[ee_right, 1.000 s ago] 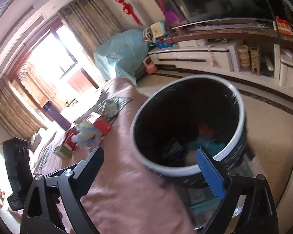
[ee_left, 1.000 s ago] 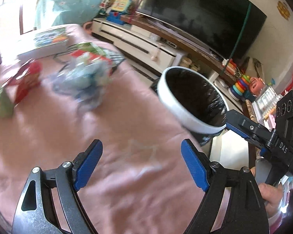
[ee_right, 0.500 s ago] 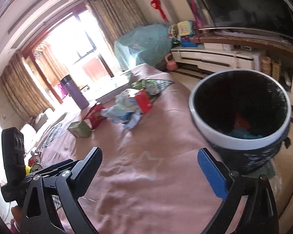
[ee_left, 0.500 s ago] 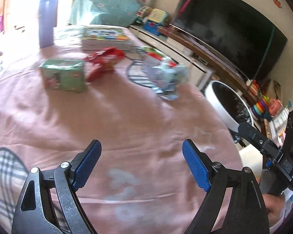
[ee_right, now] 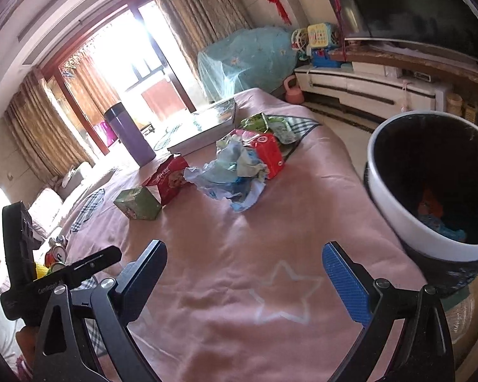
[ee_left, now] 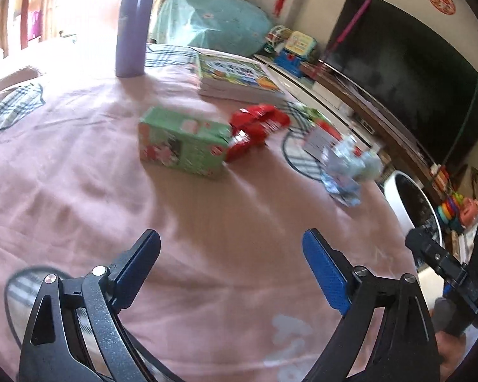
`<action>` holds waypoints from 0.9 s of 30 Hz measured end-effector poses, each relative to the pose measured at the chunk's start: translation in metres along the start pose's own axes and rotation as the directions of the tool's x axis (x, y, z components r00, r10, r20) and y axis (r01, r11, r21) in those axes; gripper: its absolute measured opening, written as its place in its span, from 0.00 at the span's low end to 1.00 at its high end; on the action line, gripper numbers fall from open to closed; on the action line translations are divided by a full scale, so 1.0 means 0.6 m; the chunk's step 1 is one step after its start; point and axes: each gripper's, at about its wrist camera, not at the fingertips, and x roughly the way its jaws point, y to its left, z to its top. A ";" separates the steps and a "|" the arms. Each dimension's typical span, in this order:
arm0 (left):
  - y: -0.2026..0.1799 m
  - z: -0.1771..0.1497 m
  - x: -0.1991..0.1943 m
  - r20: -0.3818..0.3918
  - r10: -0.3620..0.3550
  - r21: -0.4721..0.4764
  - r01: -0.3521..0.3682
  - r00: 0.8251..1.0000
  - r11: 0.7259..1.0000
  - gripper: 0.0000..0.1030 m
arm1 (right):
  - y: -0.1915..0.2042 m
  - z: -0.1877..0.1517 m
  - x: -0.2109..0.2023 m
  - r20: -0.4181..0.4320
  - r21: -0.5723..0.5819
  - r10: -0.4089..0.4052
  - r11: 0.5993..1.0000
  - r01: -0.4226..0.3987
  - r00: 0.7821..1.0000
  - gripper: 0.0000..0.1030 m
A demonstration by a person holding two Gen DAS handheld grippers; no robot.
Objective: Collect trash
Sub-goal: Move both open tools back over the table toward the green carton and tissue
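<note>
A green carton [ee_left: 182,143] [ee_right: 138,203] lies on the pink cloth, with a red box [ee_left: 255,129] [ee_right: 168,179] touching it. A crumpled pale-blue wrapper [ee_left: 350,172] [ee_right: 232,173] lies further along, beside a red pack [ee_right: 268,154] and a green wrapper [ee_right: 267,125]. A white-rimmed bin [ee_right: 430,191] [ee_left: 411,203] with a black liner stands off the table's edge and holds some trash. My left gripper [ee_left: 231,265] is open and empty, above the cloth short of the carton. My right gripper [ee_right: 243,275] is open and empty, left of the bin.
A purple flask [ee_left: 133,28] [ee_right: 129,135] stands at the far side. A stack of books [ee_left: 235,76] [ee_right: 204,127] lies behind the trash. A TV [ee_left: 398,73] and a low white cabinet [ee_right: 366,87] run along the wall beyond the table.
Both views have swung away from the bin toward the trash on the table. The left gripper now faces the green carton and red box. Both grippers stay open.
</note>
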 end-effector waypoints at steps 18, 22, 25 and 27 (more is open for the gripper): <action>0.036 0.090 0.125 -0.063 0.236 -0.097 -0.241 0.970 0.966 0.90 | 0.004 0.052 0.085 -0.045 0.028 0.009 1.000 -0.007 0.999 0.96; 0.062 0.077 0.106 -0.047 0.279 -0.088 -0.282 0.959 0.955 0.90 | 0.008 0.056 0.093 -0.046 0.019 0.017 1.000 -0.016 0.999 0.96; 0.091 0.062 0.077 -0.034 0.325 -0.074 -0.327 0.945 0.942 0.90 | 0.011 0.058 0.097 -0.049 0.014 0.021 1.000 -0.020 0.999 0.96; 0.114 0.053 0.058 -0.032 0.313 -0.081 -0.315 0.949 0.946 0.90 | 0.011 0.060 0.100 -0.053 0.015 0.023 1.000 -0.022 0.998 0.96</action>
